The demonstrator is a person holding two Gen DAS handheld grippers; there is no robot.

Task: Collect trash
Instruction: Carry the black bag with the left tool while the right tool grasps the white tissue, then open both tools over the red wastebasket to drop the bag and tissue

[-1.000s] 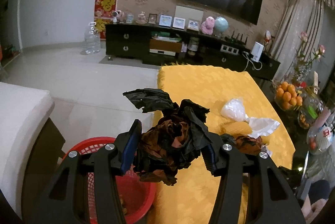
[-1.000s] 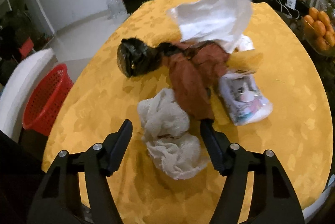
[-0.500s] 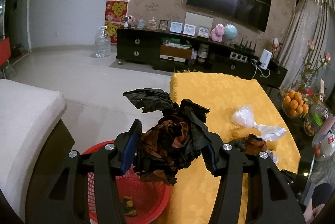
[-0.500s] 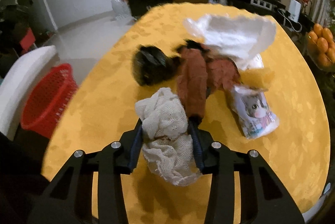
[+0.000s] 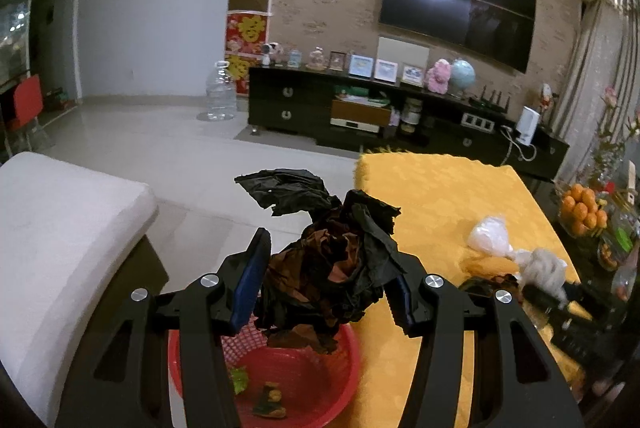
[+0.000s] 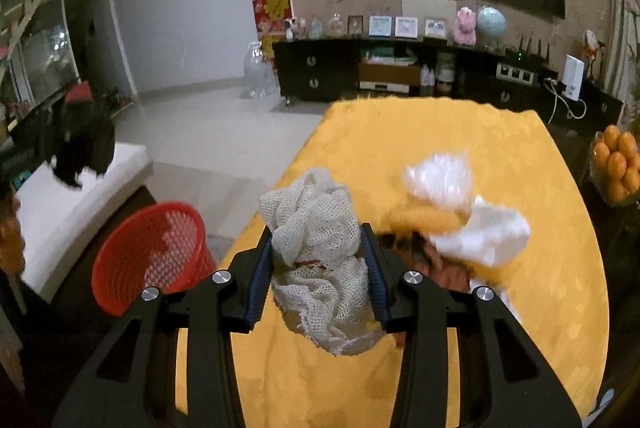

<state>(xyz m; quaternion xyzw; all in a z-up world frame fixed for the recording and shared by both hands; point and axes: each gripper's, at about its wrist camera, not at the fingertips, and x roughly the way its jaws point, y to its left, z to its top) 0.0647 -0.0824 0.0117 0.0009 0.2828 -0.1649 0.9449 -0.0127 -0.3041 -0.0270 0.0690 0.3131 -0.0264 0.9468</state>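
Our left gripper's (image 5: pixel 326 292) jaws pinch a crumpled black-and-brown plastic wad (image 5: pixel 332 268) above the round red mesh basket (image 5: pixel 304 380); our right gripper's (image 6: pixel 318 278) just closed on a cream netting bundle (image 6: pixel 316 248) over the yellow surface's (image 6: pixel 440 147) left edge.

Dim room: wall TV (image 5: pixel 456 1) over black cabinet (image 5: pixel 320 103), pale tiled floor (image 5: pixel 168 155), prob. curtains (image 5: pixel 584 75) right.

Wall television (image 5: pixel 456 3), oranges (image 6: pixel 618 161), water jug (image 5: pixel 220 93)
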